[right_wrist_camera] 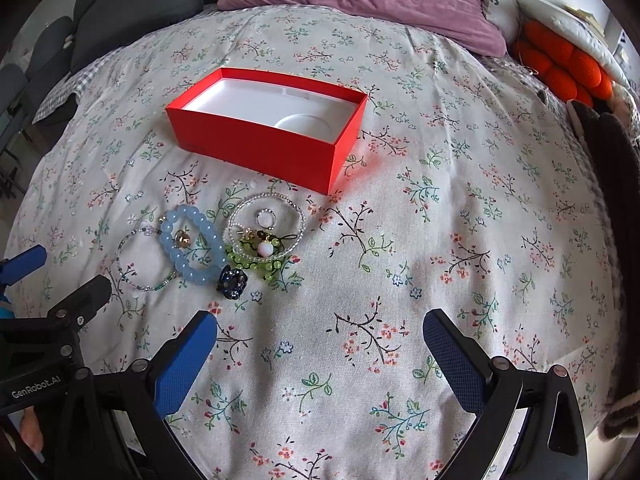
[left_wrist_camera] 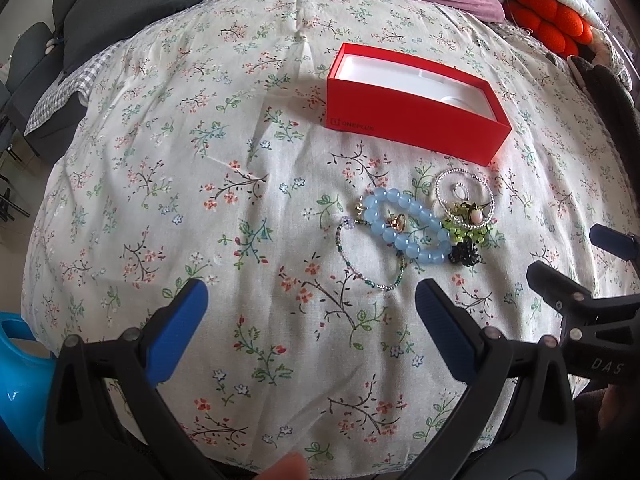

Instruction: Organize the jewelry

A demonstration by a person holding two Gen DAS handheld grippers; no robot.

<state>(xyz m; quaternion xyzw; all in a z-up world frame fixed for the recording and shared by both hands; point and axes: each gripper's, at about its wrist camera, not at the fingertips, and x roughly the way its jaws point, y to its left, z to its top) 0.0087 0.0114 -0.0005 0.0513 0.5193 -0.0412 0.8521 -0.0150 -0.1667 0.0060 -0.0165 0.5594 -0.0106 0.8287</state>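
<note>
Jaws of the left gripper (left_wrist_camera: 312, 300) and right gripper (right_wrist_camera: 320, 334) stand wide apart and hold nothing; both hover low over the bed (right_wrist_camera: 440, 240). Beyond them the jewelry lies in one cluster on the bedspread: a thin beaded bracelet (right_wrist_camera: 136, 264), a blue bead bracelet (right_wrist_camera: 192, 242), a dark ornament (right_wrist_camera: 233, 276), green beads (right_wrist_camera: 256, 258) and a pearl bracelet (right_wrist_camera: 264, 224). Farther back, just beside the cluster, the red box (right_wrist_camera: 264, 148) stands open and appears empty. Judgement: no piece is stored yet; every piece remains to be moved.
</note>
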